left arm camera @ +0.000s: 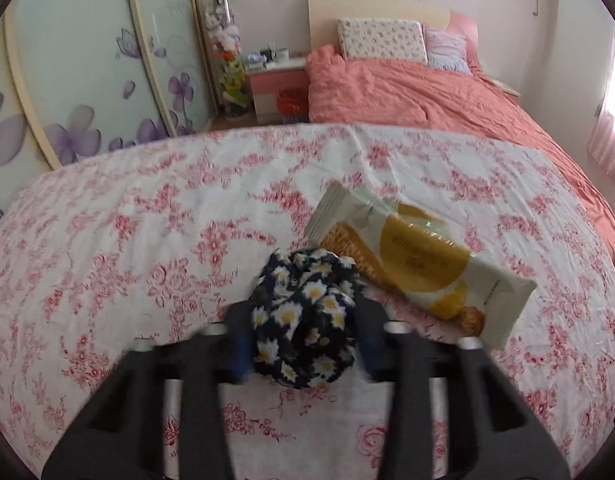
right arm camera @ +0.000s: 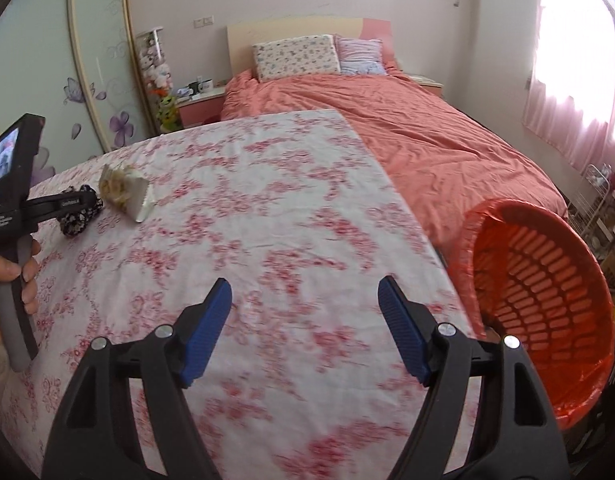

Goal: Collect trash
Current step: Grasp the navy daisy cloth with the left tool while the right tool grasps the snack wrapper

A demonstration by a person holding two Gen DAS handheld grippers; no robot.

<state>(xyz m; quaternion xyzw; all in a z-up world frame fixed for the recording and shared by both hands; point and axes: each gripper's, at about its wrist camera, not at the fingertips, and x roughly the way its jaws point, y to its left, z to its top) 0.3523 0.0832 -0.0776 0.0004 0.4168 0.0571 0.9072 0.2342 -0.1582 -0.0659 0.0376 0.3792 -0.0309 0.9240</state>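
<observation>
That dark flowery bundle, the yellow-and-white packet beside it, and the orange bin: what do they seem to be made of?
Flowery bundle: soft printed fabric, matte, going by its gathered folds; possibly a scrunchie.
Packet: thin plastic film, glossy, with light glinting off it and a crimped end seal.
Orange bin: rigid plastic with a slotted lattice wall, lined with a thin, shiny orange plastic bag that wrinkles over its rim.

Daylit; window (right arm camera: 579,60) glare right; motion blur.

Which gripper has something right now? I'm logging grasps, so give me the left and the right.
Left gripper: closed on the dark daisy-print scrunchie.
Right gripper: open, holding nothing, above the floral cloth.
</observation>
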